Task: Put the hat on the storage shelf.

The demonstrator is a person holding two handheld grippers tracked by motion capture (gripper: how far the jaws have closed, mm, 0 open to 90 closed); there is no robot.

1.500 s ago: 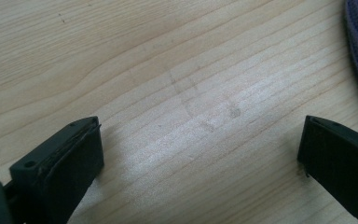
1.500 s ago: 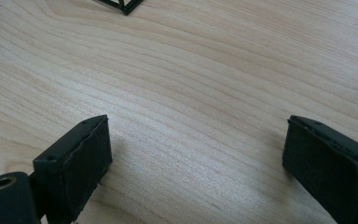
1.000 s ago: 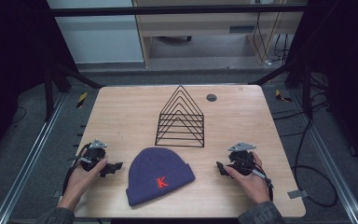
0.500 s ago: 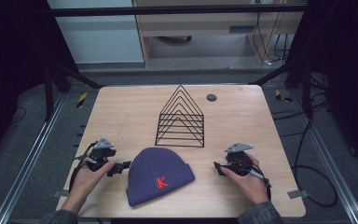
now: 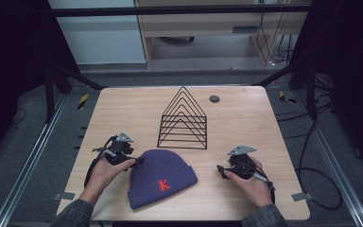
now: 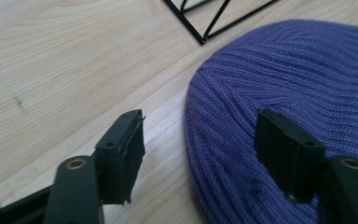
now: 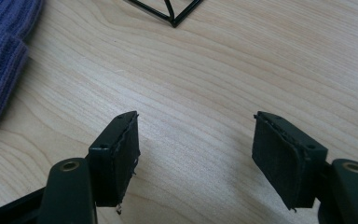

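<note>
Purple hat (image 5: pixel 160 177) flat beside an empty wire rack (image 5: pixel 183 120).
Left gripper (image 6: pixel 200 140) spread across the hat's edge; right gripper (image 7: pixel 196 144) spread over bare table (image 5: pixel 246 113).

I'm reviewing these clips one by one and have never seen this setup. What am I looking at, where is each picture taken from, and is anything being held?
No robot here: a person holds a hand tool with two black jaws in each hand. The high view looks down on a light wooden table. On it lie a purple knitted beanie with a red K, a black wire rack of nested triangles and a small dark round disc. The left tool has its tips at the beanie's edge; the right tool rests over bare wood. The other two pictures come from cameras riding on each tool, looking along its jaws. Both tools are open; nothing is held.
</note>
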